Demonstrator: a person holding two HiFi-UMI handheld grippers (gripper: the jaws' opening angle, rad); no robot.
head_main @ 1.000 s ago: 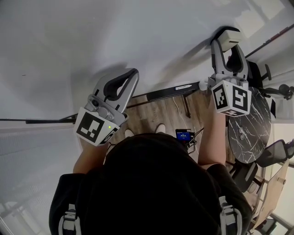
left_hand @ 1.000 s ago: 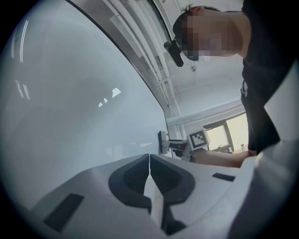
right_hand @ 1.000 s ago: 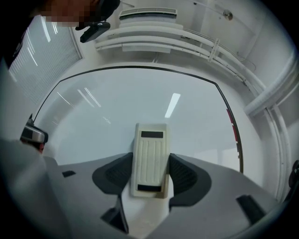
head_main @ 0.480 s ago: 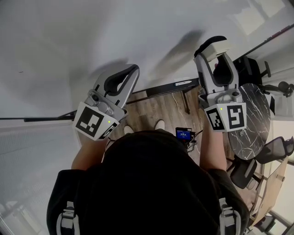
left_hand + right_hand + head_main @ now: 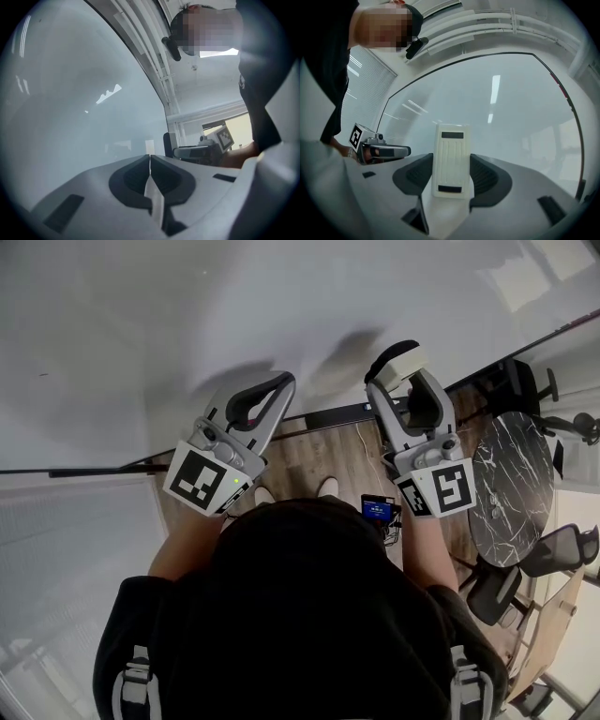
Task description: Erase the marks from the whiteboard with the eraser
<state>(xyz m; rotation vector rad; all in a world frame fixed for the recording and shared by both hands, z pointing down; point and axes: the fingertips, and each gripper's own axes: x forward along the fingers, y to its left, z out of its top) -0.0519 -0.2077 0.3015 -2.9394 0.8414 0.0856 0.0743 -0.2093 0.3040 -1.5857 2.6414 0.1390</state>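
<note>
Right gripper: jaws clamped on the white eraser, one on each long side.
Left gripper: jaws pressed together, empty, held near the board.
Eraser: close to the lower part of the whiteboard; contact cannot be told.

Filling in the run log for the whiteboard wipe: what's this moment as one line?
right gripper: shut on eraser | left gripper: jaws shut, empty | whiteboard: looks clean near eraser
</note>
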